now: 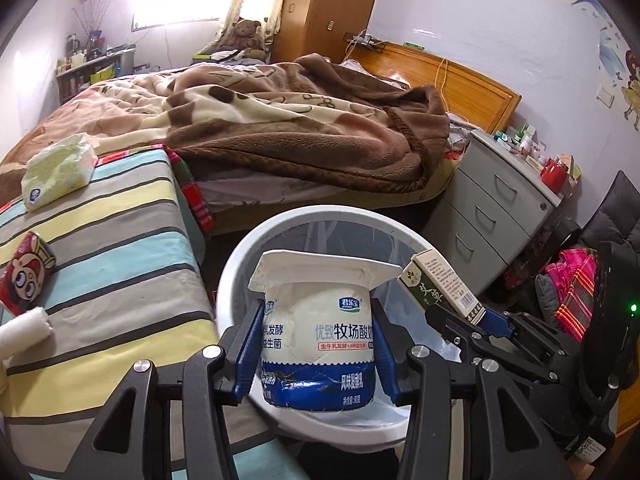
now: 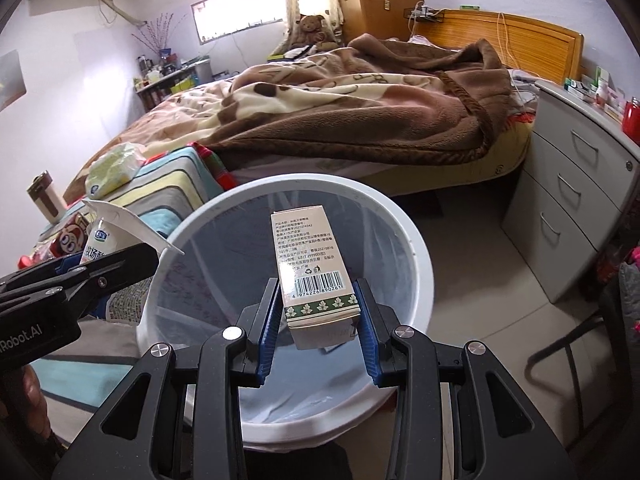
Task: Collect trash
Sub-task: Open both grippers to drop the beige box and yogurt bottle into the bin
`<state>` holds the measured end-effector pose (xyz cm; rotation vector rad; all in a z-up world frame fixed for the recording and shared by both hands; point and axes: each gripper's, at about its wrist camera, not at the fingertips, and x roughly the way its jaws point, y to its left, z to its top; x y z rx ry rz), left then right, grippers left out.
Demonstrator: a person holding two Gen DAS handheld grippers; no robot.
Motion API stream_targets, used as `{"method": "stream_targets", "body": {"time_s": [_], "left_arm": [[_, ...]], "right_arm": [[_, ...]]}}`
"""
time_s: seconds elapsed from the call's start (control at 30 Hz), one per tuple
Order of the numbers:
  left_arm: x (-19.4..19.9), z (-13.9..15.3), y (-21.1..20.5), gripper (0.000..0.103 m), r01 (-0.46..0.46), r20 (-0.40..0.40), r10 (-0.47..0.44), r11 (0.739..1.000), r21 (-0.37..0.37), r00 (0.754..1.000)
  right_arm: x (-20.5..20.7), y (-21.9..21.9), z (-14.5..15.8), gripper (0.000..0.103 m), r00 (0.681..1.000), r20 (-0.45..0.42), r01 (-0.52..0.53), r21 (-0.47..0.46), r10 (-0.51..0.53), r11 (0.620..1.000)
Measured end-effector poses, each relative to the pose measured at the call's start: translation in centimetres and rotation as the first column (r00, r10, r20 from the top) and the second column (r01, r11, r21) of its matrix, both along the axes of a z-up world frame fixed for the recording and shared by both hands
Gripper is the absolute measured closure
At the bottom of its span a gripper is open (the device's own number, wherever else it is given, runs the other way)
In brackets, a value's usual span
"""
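My left gripper (image 1: 318,356) is shut on a white and blue yogurt cup (image 1: 318,332), held upright over the near rim of a white trash bin (image 1: 236,276) lined with a clear bag. My right gripper (image 2: 319,332) is shut on a small beige carton with a barcode (image 2: 310,264), held above the bin's (image 2: 420,248) open mouth. In the left wrist view the carton (image 1: 438,284) and the right gripper (image 1: 460,316) hang at the bin's right side. From the right wrist view, the yogurt cup (image 2: 102,240) and left gripper (image 2: 76,276) sit at the bin's left rim.
A striped cloth surface (image 1: 120,248) at left holds a green tissue pack (image 1: 60,172), a red cartoon pack (image 1: 26,276) and a white roll (image 1: 24,328). A bed with a brown blanket (image 1: 280,120) lies behind. Grey drawers (image 1: 492,208) stand right.
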<state>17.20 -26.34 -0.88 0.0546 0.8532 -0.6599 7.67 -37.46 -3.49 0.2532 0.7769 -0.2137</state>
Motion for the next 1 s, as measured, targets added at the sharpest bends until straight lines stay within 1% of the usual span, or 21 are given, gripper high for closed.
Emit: {"method": "stream_targets", "body": {"time_s": [0.2, 0.23, 0.3, 0.33, 0.37, 0.43, 0.7, 1.0], "left_arm": [[0.1, -0.3, -0.6, 0.053, 0.022, -0.009, -0.022, 1.0, 0.0, 1.0], [0.1, -0.3, -0.6, 0.051, 0.022, -0.01, -0.022, 1.0, -0.004, 1.0], [0.0, -0.2, -0.6, 0.045, 0.022, -0.012, -0.022, 1.0, -0.012, 1.0], [0.0, -0.2, -0.5, 0.042, 0.022, -0.013, -0.022, 1.0, -0.014, 1.0], [-0.1, -0.1, -0.4, 0.041, 0.022, -0.012, -0.022, 1.0, -0.017, 1.0], [-0.1, 0.0, -0.2, 0.041, 0.013, -0.009, -0.013, 1.0, -0.014, 1.0], [-0.2, 0.4, 1.8, 0.04, -0.025, -0.012, 0.024, 0.999, -0.032, 1.0], [-1.1, 0.9, 4.6, 0.04, -0.069, 0.004, 0.069, 0.997, -0.045, 0.998]], "right_arm": [[-0.1, -0.2, -0.4, 0.065, 0.999, -0.023, 0.021, -0.008, -0.022, 1.0], [-0.1, -0.2, -0.4, 0.065, 0.999, -0.024, 0.023, -0.008, -0.023, 1.0], [-0.1, -0.3, -0.5, 0.065, 0.999, -0.028, 0.03, -0.005, -0.03, 1.0], [-0.1, -0.3, -0.5, 0.061, 0.999, -0.03, 0.032, -0.006, -0.033, 0.999], [-0.2, -0.2, -0.4, 0.053, 0.999, -0.031, 0.035, -0.007, -0.035, 0.999], [-0.2, -0.3, -0.4, 0.046, 0.999, -0.028, 0.034, -0.003, -0.034, 0.999], [-0.3, 0.2, 0.2, 0.044, 0.999, -0.011, 0.034, 0.005, -0.034, 0.999], [-0.3, 1.9, 0.9, 0.044, 1.0, 0.017, 0.003, 0.002, -0.003, 1.0]]}}
